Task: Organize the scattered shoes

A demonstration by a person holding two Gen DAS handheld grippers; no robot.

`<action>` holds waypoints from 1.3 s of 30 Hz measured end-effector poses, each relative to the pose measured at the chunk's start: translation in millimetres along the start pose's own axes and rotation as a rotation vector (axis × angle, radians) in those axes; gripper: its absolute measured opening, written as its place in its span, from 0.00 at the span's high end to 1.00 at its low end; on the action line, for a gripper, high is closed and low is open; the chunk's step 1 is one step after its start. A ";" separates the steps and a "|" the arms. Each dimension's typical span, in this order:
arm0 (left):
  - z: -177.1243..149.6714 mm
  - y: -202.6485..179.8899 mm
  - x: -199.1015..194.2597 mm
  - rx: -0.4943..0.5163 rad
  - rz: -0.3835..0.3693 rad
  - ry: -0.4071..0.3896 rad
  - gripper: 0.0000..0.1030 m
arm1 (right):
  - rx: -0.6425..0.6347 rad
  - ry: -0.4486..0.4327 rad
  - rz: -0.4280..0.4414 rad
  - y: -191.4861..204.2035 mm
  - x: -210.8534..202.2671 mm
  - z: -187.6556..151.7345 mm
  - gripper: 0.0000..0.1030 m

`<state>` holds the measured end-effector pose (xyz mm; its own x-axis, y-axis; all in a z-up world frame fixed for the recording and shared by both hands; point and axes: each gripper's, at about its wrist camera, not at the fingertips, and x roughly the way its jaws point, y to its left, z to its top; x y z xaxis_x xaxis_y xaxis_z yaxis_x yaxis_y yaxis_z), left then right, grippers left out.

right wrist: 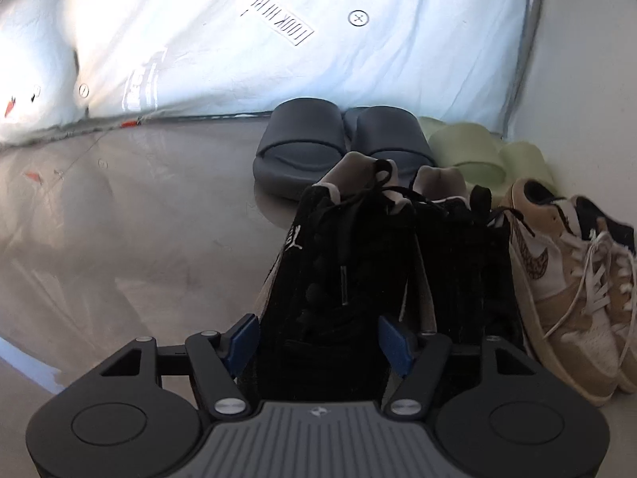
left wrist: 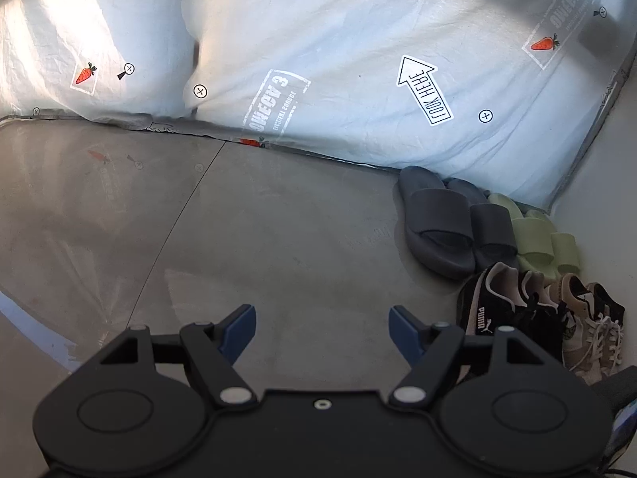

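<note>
Shoes stand in paired rows on the grey floor beside the bed. Dark grey slides (left wrist: 438, 223) (right wrist: 302, 151) and green slides (left wrist: 537, 239) (right wrist: 477, 151) sit at the back. In front are black Puma sneakers (left wrist: 489, 306) (right wrist: 350, 247) and tan-and-white sneakers (left wrist: 589, 330) (right wrist: 565, 271). My right gripper (right wrist: 318, 342) is open, its blue pads either side of the left black sneaker's toe. My left gripper (left wrist: 322, 332) hangs open over bare floor, left of the shoes, holding nothing.
A pale blue bed sheet (left wrist: 318, 59) printed with carrots and an arrow hangs down to the floor behind the shoes. A white wall (right wrist: 589, 79) closes the right side. Shiny grey floor (left wrist: 258, 239) stretches to the left.
</note>
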<state>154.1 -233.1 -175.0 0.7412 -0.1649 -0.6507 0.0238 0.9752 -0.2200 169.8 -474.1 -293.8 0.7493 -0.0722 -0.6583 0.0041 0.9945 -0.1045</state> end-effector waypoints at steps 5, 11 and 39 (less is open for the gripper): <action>-0.5 2.1 0.0 -0.012 -0.012 0.000 0.28 | 0.012 0.020 -0.012 3.0 1.4 -3.3 0.26; -0.6 3.7 -4.1 -0.009 -0.025 -0.010 0.28 | -0.027 0.037 -0.026 -1.3 4.7 -5.1 0.26; 1.9 22.8 -65.0 0.210 -0.119 -0.173 0.11 | 0.342 -0.147 0.153 -39.4 -115.2 -26.4 0.00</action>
<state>107.7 -199.8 -136.3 0.8276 -0.2701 -0.4920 0.2427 0.9626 -0.1201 65.8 -507.0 -233.6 0.8452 0.0660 -0.5304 0.0862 0.9625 0.2571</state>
